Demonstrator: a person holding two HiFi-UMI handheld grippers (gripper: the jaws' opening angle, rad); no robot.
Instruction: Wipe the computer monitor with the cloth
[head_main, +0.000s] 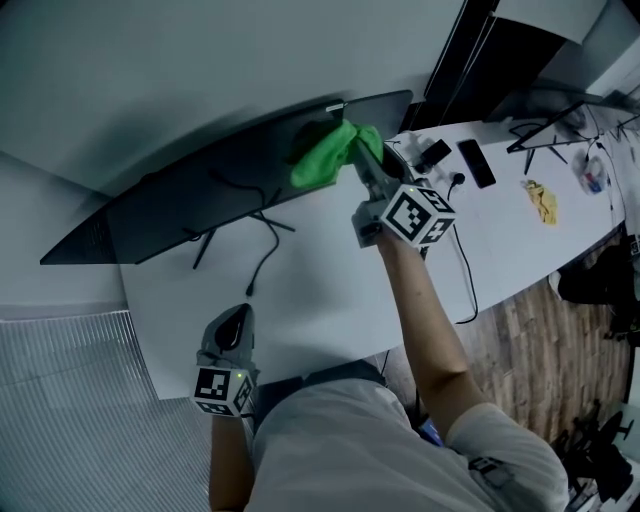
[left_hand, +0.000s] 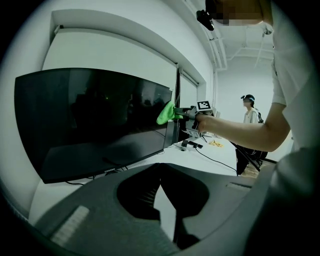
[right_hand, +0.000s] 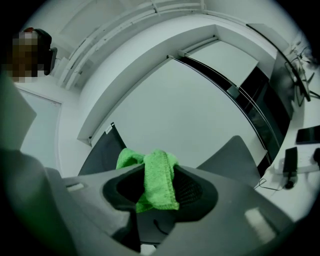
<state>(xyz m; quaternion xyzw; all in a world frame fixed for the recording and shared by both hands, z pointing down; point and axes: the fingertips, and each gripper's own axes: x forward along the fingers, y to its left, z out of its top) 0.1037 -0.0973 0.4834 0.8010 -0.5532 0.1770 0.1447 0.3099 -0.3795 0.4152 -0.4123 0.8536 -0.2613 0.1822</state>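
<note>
A white desk (head_main: 330, 270) is standing against a bare white wall, carrying a wide monitor (head_main: 200, 190) that is running left to right. The right gripper (head_main: 362, 160) is clamping a green cloth (head_main: 322, 158) at the monitor's upper right corner, so most of the screen is lying to its left. The left gripper (head_main: 235, 325) is hanging closed and empty near the desk's front edge, well apart.

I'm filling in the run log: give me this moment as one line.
step: wiping | right gripper: shut on green cloth, at right end of monitor | left gripper: shut, empty, over near edge of table
</note>
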